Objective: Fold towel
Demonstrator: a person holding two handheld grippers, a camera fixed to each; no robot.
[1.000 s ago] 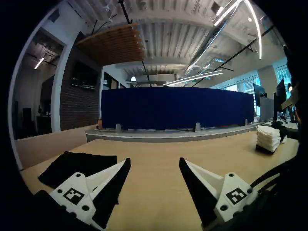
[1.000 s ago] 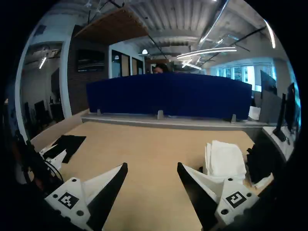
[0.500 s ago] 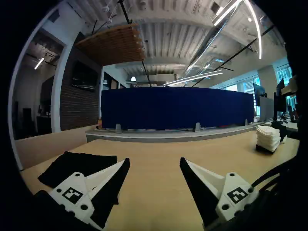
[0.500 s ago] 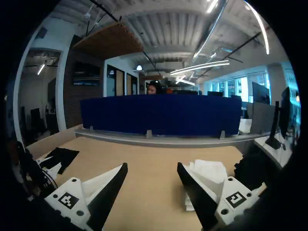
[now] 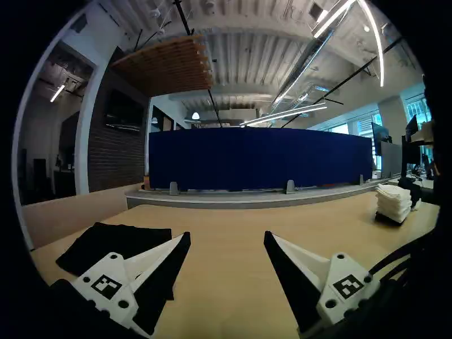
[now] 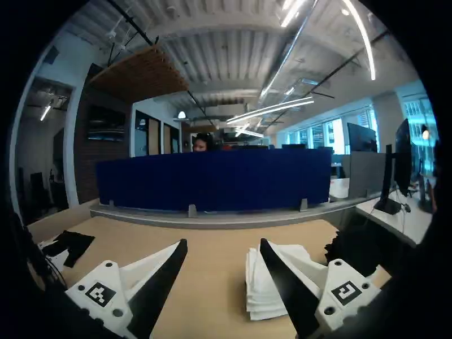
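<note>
1. Looking along the left gripper [image 5: 226, 234] in the left gripper view, I am seeing its jaws standing wide apart and holding nothing. A black cloth [image 5: 113, 242] is lying flat on the table [image 5: 226, 217], just beside the left-hand finger and partly hiding behind it. The white towel stack [image 5: 394, 202] is sitting near the right side of the table, well apart from these jaws.

2. Moving to the right gripper view, the right gripper [image 6: 222, 243] is also keeping its jaws spread and is pinching nothing. The white towel stack [image 6: 255, 285] is lying on the table close in front. The right-hand finger is covering part of it. Most of the stack is sitting off to that side, not in the gap between the jaws. I am not able to tell if the finger is touching it. The black cloth [image 6: 68, 246] is lying well apart, on the left.

3. The towels are looking soft, light and floppy, so one is probably going to sag and bend when lifted, and it is not going to break. The layers may be sliding on each other, so a deep pinch is risking two towels at once. A corner or edge of the top towel is looking like the best place to grab.
</note>
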